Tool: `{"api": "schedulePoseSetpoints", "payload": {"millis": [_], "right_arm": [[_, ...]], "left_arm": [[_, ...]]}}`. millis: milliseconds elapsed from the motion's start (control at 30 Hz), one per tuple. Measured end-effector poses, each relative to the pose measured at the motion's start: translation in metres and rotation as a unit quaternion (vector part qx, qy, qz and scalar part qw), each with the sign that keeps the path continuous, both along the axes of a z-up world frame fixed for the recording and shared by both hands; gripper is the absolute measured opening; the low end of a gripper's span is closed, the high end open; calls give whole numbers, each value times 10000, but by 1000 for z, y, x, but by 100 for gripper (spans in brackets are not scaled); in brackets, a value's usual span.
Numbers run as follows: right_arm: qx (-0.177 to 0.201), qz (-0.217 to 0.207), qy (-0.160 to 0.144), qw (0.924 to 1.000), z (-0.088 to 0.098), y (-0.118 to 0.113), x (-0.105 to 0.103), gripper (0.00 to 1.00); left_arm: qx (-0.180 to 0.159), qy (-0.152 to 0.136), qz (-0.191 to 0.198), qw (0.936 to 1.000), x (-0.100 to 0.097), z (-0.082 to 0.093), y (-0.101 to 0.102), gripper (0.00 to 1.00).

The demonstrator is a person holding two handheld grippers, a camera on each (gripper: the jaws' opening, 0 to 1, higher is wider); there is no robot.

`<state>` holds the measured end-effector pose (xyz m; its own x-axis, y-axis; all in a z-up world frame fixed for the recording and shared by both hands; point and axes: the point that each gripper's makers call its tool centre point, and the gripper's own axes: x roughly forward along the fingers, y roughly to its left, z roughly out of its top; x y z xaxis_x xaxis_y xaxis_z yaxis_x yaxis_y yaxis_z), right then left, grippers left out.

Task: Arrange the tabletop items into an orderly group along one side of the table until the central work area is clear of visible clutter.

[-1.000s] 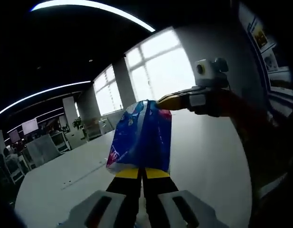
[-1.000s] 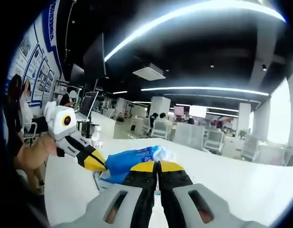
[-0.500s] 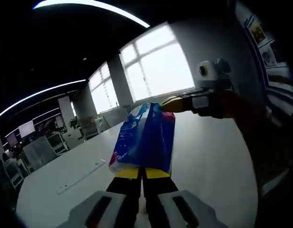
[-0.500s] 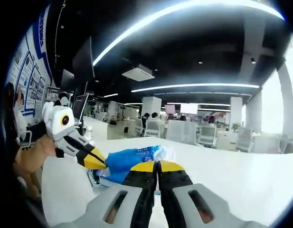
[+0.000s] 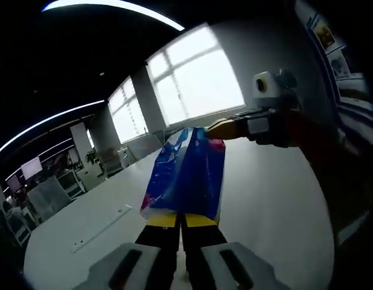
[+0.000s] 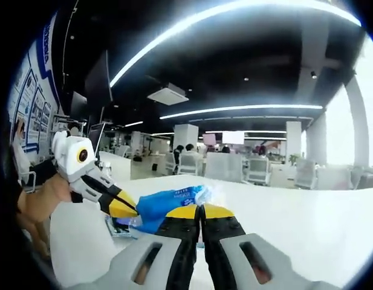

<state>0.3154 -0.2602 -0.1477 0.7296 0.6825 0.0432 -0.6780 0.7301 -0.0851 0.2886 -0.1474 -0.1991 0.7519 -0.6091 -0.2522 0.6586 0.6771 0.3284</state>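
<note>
A blue plastic packet [image 5: 186, 175] with red and white print hangs above the white table [image 5: 265, 205], stretched between both grippers. My left gripper [image 5: 181, 219] is shut on its near edge in the left gripper view. My right gripper [image 5: 213, 128] comes in from the right, its yellow tips pinching the packet's far top corner. In the right gripper view the same packet [image 6: 168, 204] lies crumpled just over the table [image 6: 295, 223]. My right gripper [image 6: 200, 211] is shut on one end and my left gripper [image 6: 123, 208] on the other.
A thin pale strip [image 5: 101, 226] lies on the table to the left. A person's hand [image 6: 35, 202] holds the left gripper. Office desks and chairs [image 6: 246, 172] stand beyond the table's far edge, and large windows [image 5: 192, 84] lie behind.
Both views have shifted slightly with the hands. The packet stays held between the two shut grippers, in nearly the same place.
</note>
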Motion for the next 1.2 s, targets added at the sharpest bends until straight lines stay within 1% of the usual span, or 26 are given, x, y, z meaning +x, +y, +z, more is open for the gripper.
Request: {"api": "schedulePoseSetpoints", "payload": {"millis": [167, 300, 433, 733, 833, 1067, 1133, 1200], "right_arm": [[32, -49, 1, 10000, 1, -3, 1, 0], [48, -89, -12, 9999, 2, -5, 2, 0], [62, -158, -29, 9999, 3, -9, 3, 0], [146, -267, -33, 9995, 4, -18, 3, 0], [109, -354, -14, 9993, -1, -23, 4, 0], [118, -435, 143, 9989, -17, -32, 8, 0], [114, -455, 175, 9987, -20, -34, 8, 0], [123, -466, 206, 9986, -23, -35, 9, 0]], "left_arm": [[9, -89, 8, 10000, 7, 4, -2, 0], [76, -100, -15, 9999, 12, 6, -5, 0], [128, -122, -37, 9998, 10, 7, -8, 0], [201, -120, -122, 9997, 18, 9, -18, 0], [205, -105, -142, 9996, 21, 7, -21, 0], [231, -25, -149, 9996, 18, -9, -28, 0], [248, -2, -149, 9996, 24, -11, -28, 0], [259, 15, -148, 9996, 24, -13, -29, 0]]}}
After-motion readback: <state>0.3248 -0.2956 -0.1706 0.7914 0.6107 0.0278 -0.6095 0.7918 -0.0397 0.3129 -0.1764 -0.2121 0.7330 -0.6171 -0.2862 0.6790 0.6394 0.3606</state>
